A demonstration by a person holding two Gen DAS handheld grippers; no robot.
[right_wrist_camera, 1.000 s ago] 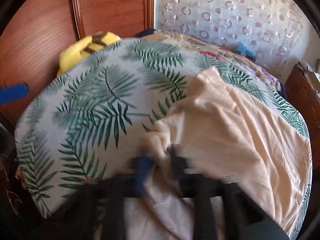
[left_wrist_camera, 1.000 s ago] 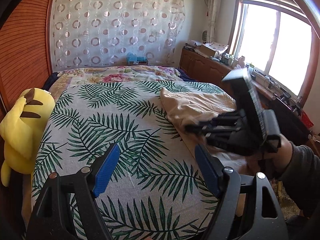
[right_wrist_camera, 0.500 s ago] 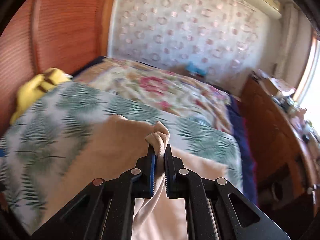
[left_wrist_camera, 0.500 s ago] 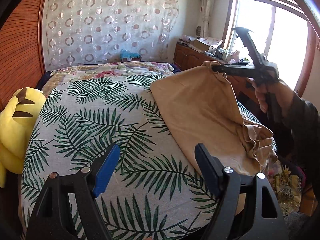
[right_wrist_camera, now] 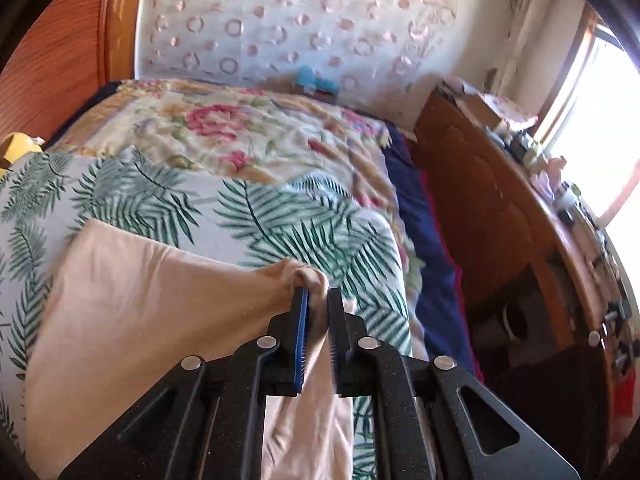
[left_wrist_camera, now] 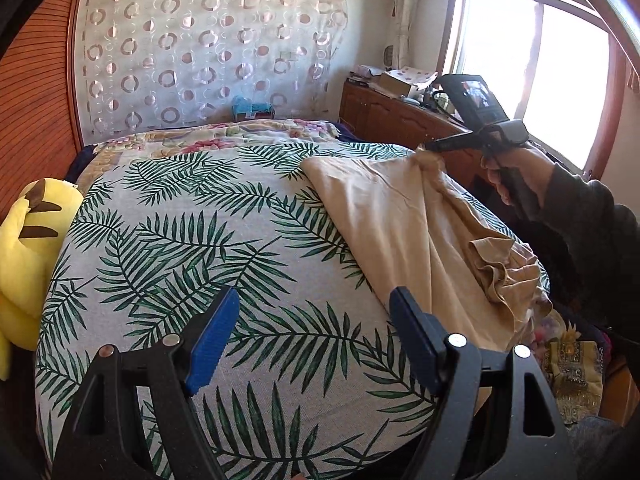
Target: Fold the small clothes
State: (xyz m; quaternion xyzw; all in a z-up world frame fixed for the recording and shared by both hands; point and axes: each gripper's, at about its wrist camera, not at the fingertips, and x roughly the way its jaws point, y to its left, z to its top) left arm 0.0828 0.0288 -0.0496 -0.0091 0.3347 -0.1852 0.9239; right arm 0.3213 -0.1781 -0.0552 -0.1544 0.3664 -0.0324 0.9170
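Observation:
A beige garment (left_wrist_camera: 400, 216) lies spread over the right half of the palm-leaf bedspread (left_wrist_camera: 180, 240), its near end bunched at the bed's right edge. A person's hand holds my right gripper (left_wrist_camera: 430, 146) at the garment's far corner, which stands raised in a peak. In the right wrist view that corner of the garment (right_wrist_camera: 140, 300) sits between the jaws of the right gripper (right_wrist_camera: 318, 292). The jaws are opening and a gap shows beside the cloth. My left gripper (left_wrist_camera: 316, 300) hovers open over the bedspread near the foot, with nothing between its fingers.
A yellow plush toy (left_wrist_camera: 28, 240) lies at the bed's left edge against the wooden wall. A floral quilt (right_wrist_camera: 240, 128) covers the far end of the bed. A cluttered wooden dresser (right_wrist_camera: 480, 220) runs under the window on the right.
The right gripper carried the garment's corner from the near edge up and toward the far end, spreading the cloth, then lowered it. Its jaws have parted from a tight grip. The left gripper stays put.

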